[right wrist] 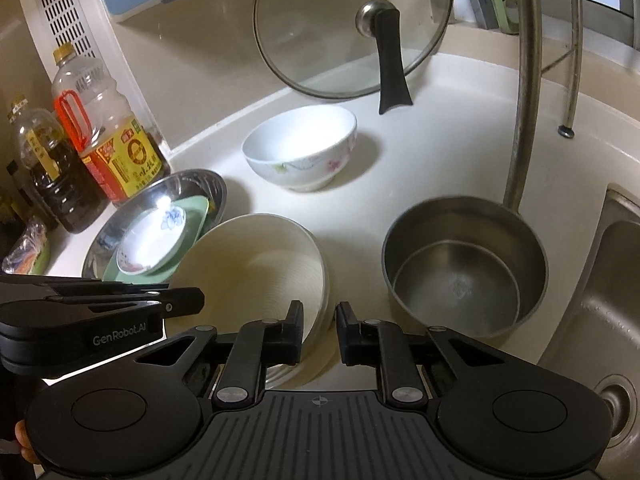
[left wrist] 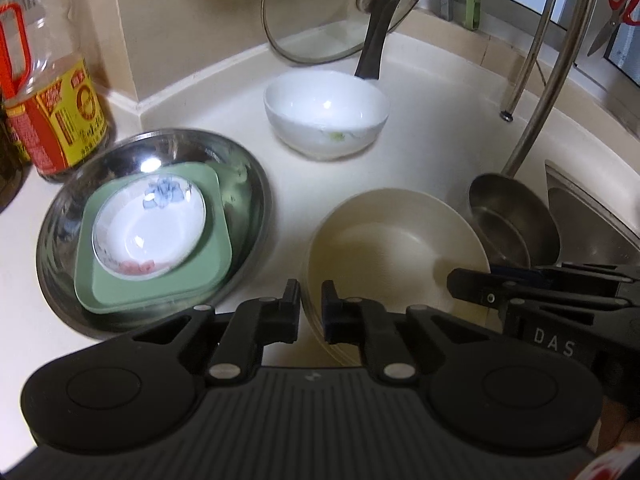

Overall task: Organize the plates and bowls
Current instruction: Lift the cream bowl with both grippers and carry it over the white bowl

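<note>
Plates and bowls sit spread across your pale surface (right wrist: 440,128): at left the steel basin (left wrist: 248,184) holds a green square plate (left wrist: 160,288) with a small flowered dish (left wrist: 150,226) on it, the stacked cream plates (left wrist: 384,248) lie just in front of you, and the white bowl (left wrist: 326,114) stands behind, near the upright glass lid (right wrist: 320,28). Your left gripper (left wrist: 311,308) straddles the cream stack's near-left rim with fingers slightly parted, not pinching. Your right gripper (right wrist: 320,330) is likewise spread around the near-right rim, beside the steel pot (right wrist: 464,264).
</note>
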The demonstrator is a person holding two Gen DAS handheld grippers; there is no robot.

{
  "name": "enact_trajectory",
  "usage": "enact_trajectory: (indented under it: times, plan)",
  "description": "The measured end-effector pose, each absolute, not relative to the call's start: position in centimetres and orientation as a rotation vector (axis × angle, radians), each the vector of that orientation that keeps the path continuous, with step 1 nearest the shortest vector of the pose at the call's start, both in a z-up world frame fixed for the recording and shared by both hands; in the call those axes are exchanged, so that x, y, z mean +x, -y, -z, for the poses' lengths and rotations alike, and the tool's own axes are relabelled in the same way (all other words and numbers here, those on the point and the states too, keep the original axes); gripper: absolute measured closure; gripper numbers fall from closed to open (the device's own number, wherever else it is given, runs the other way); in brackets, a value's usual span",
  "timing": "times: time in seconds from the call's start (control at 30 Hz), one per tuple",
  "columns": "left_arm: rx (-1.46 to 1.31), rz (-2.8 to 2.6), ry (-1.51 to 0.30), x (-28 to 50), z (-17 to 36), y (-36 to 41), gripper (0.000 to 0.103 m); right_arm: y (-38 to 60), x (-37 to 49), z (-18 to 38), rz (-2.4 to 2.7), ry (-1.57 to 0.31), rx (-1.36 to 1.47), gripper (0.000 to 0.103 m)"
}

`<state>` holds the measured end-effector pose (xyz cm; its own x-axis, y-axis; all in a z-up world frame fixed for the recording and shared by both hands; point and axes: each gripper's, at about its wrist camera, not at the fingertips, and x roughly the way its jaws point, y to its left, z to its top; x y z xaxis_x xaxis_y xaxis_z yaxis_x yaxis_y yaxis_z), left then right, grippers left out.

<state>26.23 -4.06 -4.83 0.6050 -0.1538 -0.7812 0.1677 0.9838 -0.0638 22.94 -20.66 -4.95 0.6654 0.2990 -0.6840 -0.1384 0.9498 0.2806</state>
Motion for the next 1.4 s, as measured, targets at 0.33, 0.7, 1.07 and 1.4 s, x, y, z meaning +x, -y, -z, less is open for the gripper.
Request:
enact_trajectory:
  times: [0.33, 0.7, 1.07, 1.4]
  plan:
    - [0.038, 0.206, -0.823, 29.1, 2.2, 3.6, 0.094, 20.2, 25.8, 2.6, -0.235, -0.755, 0.221, 0.085]
    - [0.044, 0.226, -0.742, 33.7, -0.3, 3.5, 0.094, 20.5, 30.2, 0.0, -0.208, -0.688, 0.235, 0.085]
    - [0.048, 0.234, -0.703, 38.8, -2.0, 3.5, 0.094, 20.9, 35.6, -1.2, -0.192, -0.696, 0.265, 0.085]
    - [0.042, 0.226, -0.750, 42.2, -0.8, 3.8, 0.094, 21.1, 39.0, 0.0, -0.164, -0.759, 0.275, 0.085]
